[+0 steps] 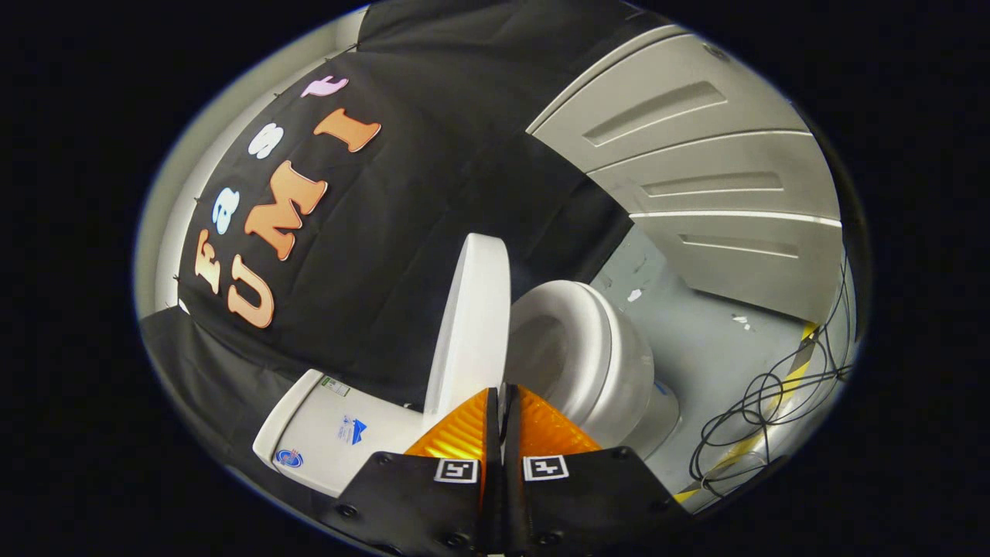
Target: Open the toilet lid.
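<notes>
Gripper view: we saw the claw [501, 394] clenched, its two fingers pressed together with nothing between them.

Just ahead of the fingertips [464, 425] we found the toilet lid [473, 325] raised and standing nearly upright, its lower edge close to the tips. To one side of the lid sat the tank [329, 437] with small stickers on top; to the other side the open seat [595, 340] and bowl lay exposed. Beyond these we noted the grey floor [696, 333], a tangle of dark cables [762, 402] and pale panelled doors [696, 147].
</notes>
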`<state>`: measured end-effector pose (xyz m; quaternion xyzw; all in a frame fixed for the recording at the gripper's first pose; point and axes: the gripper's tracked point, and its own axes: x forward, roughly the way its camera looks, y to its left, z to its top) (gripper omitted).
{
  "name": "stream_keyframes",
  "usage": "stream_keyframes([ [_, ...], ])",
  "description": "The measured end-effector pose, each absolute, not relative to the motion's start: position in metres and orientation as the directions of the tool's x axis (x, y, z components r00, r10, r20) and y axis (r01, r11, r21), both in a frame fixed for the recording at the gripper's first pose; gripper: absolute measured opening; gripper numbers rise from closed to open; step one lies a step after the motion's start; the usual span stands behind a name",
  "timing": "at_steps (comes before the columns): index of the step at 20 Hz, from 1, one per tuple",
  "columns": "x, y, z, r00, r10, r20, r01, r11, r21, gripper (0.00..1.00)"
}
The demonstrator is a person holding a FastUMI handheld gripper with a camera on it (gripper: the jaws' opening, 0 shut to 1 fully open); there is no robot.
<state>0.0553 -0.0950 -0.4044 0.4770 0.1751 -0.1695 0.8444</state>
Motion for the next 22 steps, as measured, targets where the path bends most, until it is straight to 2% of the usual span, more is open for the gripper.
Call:
stream_keyframes([
  [10, 0.081, -0.065, -0.33, 0.892, -0.13, -0.434, 0.404, 0.663, 0.631, 0.08],
  [19, 0.097, -0.035, -0.288, 0.895, -0.166, -0.414, 0.39, 0.742, 0.546, 0.08],
  [22, 0.1, -0.026, -0.28, 0.882, -0.183, -0.434, 0.393, 0.793, 0.465, 0.08],
])
